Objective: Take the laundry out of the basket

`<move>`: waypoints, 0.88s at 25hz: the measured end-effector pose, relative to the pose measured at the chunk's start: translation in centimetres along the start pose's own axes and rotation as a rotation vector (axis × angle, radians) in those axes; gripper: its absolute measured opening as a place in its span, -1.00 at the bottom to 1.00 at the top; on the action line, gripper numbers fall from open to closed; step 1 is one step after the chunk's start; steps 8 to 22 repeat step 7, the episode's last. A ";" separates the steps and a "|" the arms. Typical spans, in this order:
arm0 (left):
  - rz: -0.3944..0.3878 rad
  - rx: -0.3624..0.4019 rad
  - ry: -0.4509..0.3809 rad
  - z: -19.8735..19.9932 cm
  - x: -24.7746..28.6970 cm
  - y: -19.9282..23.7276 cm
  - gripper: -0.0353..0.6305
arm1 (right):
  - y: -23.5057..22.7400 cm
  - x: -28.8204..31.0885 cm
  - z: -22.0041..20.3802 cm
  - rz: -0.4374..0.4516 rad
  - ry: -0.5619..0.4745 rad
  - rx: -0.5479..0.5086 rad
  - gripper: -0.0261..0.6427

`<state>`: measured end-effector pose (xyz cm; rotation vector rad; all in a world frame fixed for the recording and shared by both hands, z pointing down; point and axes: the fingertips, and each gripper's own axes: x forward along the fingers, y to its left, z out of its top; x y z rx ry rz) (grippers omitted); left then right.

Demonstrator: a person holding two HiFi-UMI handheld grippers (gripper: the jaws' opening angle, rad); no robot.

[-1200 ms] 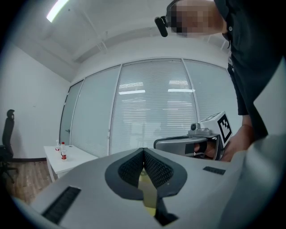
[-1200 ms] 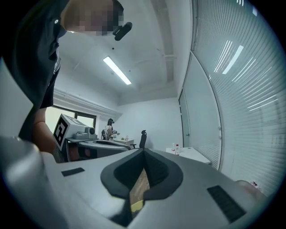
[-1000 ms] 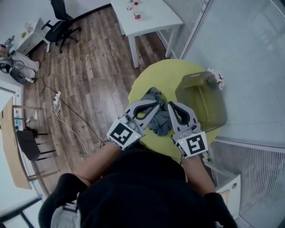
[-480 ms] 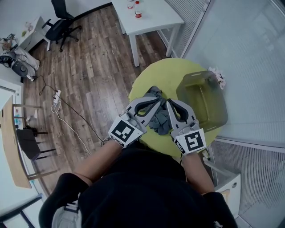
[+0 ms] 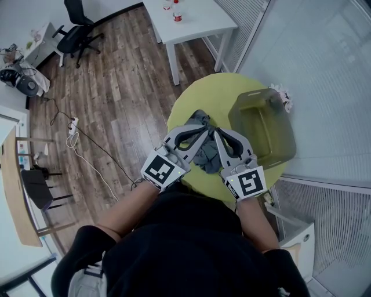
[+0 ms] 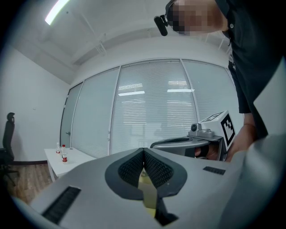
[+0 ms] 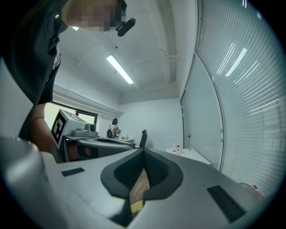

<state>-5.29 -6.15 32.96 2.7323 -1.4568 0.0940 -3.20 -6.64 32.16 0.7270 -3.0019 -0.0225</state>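
A grey heap of laundry [image 5: 206, 158] lies on the round yellow-green table [image 5: 203, 96], partly hidden under both grippers. The translucent olive basket [image 5: 288, 145] stands on the table's right side, and nothing shows inside it. My left gripper [image 5: 204, 129] and right gripper [image 5: 218, 133] hover side by side above the heap, tips almost touching. In the left gripper view the left gripper [image 6: 144, 153] is shut with nothing between its pads, and the right gripper's body [image 6: 187, 143] shows beside it. The right gripper view shows the right gripper [image 7: 143, 153] shut and bare too.
A white table [image 5: 194, 26] with small bottles [image 5: 177, 16] stands beyond the round one. An office chair [image 5: 78, 29] and a power cable [image 5: 75, 129] are on the wood floor at left. A glass wall with blinds runs along the right. A crumpled pale cloth [image 5: 285, 98] sits behind the basket.
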 end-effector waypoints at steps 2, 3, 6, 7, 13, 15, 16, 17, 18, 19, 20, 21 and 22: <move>0.001 0.000 0.001 0.0 -0.1 -0.1 -0.87 | 0.1 -0.1 0.0 0.000 0.003 -0.002 -0.86; 0.002 0.000 0.001 0.0 -0.1 -0.1 -0.87 | 0.1 -0.2 0.0 0.000 0.004 -0.002 -0.86; 0.001 0.001 0.001 -0.2 0.1 -0.2 -0.87 | -0.2 -0.2 -0.3 -0.003 0.008 0.000 -0.86; 0.001 0.000 0.001 -0.2 0.1 -0.2 -0.87 | -0.3 -0.3 -0.5 -0.004 0.010 0.002 -0.86; 0.001 0.000 0.001 -0.2 0.1 -0.2 -0.87 | -0.3 -0.3 -0.5 -0.004 0.010 0.002 -0.86; 0.001 0.000 0.001 -0.2 0.1 -0.2 -0.87 | -0.3 -0.3 -0.5 -0.004 0.010 0.002 -0.86; 0.001 0.000 0.001 -0.2 0.1 -0.2 -0.87 | -0.3 -0.3 -0.5 -0.004 0.010 0.002 -0.86; 0.001 0.000 0.001 -0.2 0.1 -0.2 -0.87 | -0.3 -0.3 -0.5 -0.004 0.010 0.002 -0.86; 0.001 0.000 0.001 -0.2 0.1 -0.2 -0.87 | -0.3 -0.3 -0.5 -0.004 0.010 0.002 -0.86; 0.001 0.000 0.001 -0.2 0.1 -0.2 -0.87 | -0.3 -0.3 -0.5 -0.004 0.010 0.002 -0.86; 0.001 0.000 0.001 -0.2 0.1 -0.2 -0.87 | -0.3 -0.3 -0.5 -0.004 0.010 0.002 -0.86; 0.001 0.000 0.001 -0.2 0.1 -0.2 -0.87 | -0.3 -0.3 -0.5 -0.004 0.010 0.002 -0.86; 0.001 0.000 0.001 -0.2 0.1 -0.2 -0.87 | -0.3 -0.3 -0.5 -0.004 0.010 0.002 -0.86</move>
